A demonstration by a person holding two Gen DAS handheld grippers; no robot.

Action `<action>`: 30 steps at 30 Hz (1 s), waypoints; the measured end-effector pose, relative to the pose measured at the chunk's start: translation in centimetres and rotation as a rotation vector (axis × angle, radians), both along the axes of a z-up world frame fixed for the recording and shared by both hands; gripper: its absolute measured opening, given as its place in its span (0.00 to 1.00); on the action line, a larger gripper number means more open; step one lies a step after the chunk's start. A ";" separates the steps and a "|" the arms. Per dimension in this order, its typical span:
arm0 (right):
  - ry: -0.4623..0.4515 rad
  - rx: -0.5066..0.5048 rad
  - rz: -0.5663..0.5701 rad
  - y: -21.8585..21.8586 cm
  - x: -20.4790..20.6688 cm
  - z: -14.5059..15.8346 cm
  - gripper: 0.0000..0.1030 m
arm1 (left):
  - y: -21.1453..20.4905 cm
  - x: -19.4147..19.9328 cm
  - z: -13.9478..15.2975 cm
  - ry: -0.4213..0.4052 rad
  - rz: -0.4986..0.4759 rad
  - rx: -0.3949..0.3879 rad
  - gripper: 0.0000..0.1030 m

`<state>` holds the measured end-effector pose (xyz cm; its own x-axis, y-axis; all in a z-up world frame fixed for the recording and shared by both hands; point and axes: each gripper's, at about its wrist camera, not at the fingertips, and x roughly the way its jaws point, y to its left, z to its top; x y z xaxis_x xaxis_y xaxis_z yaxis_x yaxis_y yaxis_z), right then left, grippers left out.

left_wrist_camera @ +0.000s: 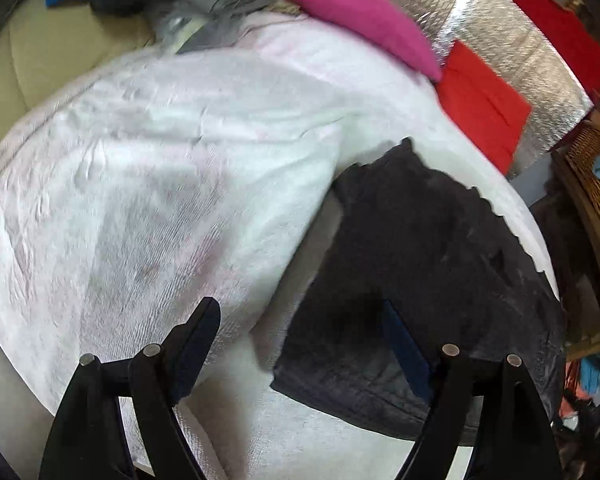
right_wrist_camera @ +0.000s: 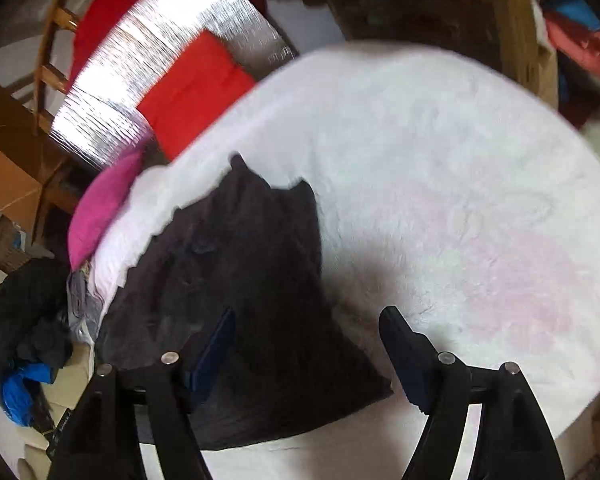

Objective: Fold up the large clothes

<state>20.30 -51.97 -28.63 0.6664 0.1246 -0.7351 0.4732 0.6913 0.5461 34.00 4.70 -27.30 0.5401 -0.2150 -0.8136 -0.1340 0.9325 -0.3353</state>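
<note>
Both claws spread wide, gripping nothing. The dark garment lies on the white blanket, long axis running up-frame, straddled by the right gripper; the left gripper has it lower right.

Left wrist view: a folded garment lies at lower right on a blanket filling the centre. A pillow rests on the blanket's upper edge; a folded cloth lies just right of it, on a foil sheet. Right wrist view: garment left of centre, a clothes pile at far left.
</note>
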 end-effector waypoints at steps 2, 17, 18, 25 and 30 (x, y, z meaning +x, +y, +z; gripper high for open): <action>0.005 -0.014 0.050 0.7 0.4 -0.5 0.66 | -0.9 -0.2 0.2 -0.023 -0.027 0.046 0.79; 0.034 -0.156 0.022 2.3 -0.2 0.3 0.34 | -3.9 0.5 -0.4 -0.010 -0.049 0.356 0.49; 0.029 -0.135 0.007 2.0 -0.5 0.3 0.34 | -3.9 -0.1 -0.2 -0.020 -0.040 0.370 0.51; -0.118 -0.195 -0.089 3.1 -3.7 3.4 0.65 | -4.4 -4.2 3.3 -0.105 0.067 0.456 0.78; -0.202 -0.274 -0.061 6.1 -5.5 5.9 0.65 | -6.2 -8.6 6.4 -0.196 0.043 0.547 0.80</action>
<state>14.85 -45.83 -22.76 0.8022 -0.1034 -0.5881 0.4191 0.7991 0.4311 25.40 -1.53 -20.93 0.6910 0.2339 -0.6840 -0.1592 0.9722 0.1716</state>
